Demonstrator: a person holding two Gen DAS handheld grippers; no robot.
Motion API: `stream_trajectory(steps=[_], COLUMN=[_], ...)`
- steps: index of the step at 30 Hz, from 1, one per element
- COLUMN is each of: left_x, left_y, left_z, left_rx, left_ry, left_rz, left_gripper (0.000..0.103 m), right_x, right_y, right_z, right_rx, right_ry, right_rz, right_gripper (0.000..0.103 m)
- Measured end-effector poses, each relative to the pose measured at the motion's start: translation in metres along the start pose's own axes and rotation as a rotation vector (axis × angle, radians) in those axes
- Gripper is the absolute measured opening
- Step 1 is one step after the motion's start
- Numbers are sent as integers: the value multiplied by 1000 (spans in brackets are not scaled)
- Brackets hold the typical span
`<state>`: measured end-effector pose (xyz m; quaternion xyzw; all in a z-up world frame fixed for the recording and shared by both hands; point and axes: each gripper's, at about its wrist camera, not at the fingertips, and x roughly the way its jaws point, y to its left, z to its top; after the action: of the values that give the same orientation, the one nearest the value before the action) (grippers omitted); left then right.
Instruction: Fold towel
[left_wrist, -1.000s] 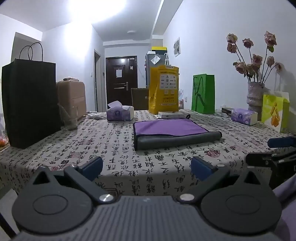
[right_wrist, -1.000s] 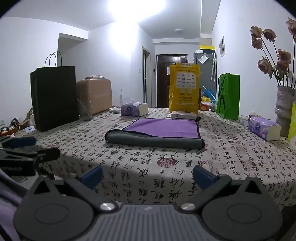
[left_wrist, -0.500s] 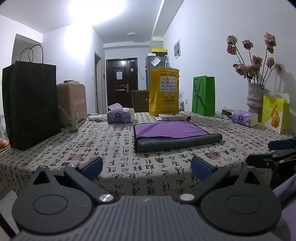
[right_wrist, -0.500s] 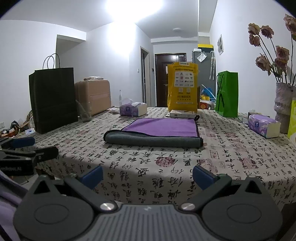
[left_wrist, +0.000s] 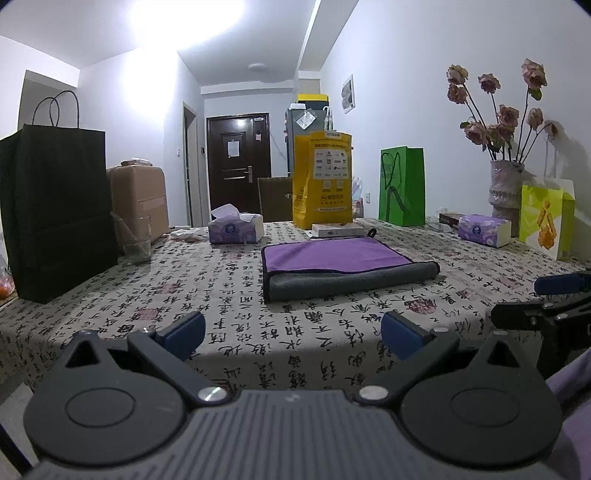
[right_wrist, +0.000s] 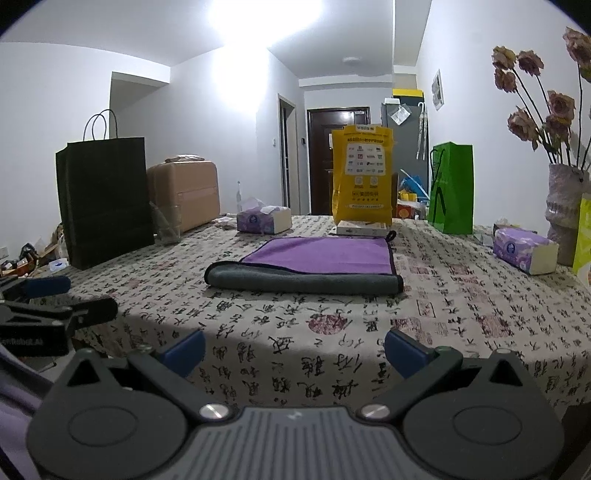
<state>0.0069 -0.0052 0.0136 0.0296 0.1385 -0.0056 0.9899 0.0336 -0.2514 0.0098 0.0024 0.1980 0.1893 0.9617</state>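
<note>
The table bears a folded towel, bags, tissue boxes and a vase.

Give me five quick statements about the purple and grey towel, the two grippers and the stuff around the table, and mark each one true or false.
1. The purple and grey folded towel lies flat on the calligraphy-print tablecloth. True.
2. The right gripper is clamped on the towel. False: it is open, short of the towel, holding nothing.
3. The left gripper is open and empty. True.
4. The tall yellow printed bag stands behind the towel's far edge. True.
5. The black paper bag with handles lies on its side. False: it stands upright.
</note>
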Motion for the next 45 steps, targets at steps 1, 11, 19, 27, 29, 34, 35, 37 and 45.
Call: stream_trajectory(steps=[1, 11, 19, 27, 29, 34, 35, 37, 45], left_x=[0, 1, 3, 6, 7, 8, 7, 6, 8], left_y=[-1, -2, -5, -9, -9, -8, -7, -7, -9], left_z=[0, -1, -2, -4, -5, -5, -5, -5, -6], left_rx=[3, 6, -1, -2, -2, 0, 2, 1, 1], left_ry=[-2, -1, 10, 20, 25, 28, 27, 27, 30], left_rz=[0, 9, 2, -9, -12, -10, -10, -9, -14], left_gripper=[103, 103, 103, 103, 103, 103, 103, 103, 103], right_x=[-1, 0, 0, -1, -1, 1, 1, 1, 3], right_y=[-1, -1, 0, -4, -6, -6, -5, -3, -6], right_z=[0, -2, -3, -5, -6, -7, -7, -7, -7], right_rx=[3, 7, -3, 7, 10, 14, 13, 10, 14], right_ry=[1, 5, 7, 13, 14, 21, 20, 18, 19], right_rz=[-1, -3, 13, -7, -7, -8, -7, -7, -16], right_gripper=[103, 103, 103, 103, 103, 103, 103, 103, 103])
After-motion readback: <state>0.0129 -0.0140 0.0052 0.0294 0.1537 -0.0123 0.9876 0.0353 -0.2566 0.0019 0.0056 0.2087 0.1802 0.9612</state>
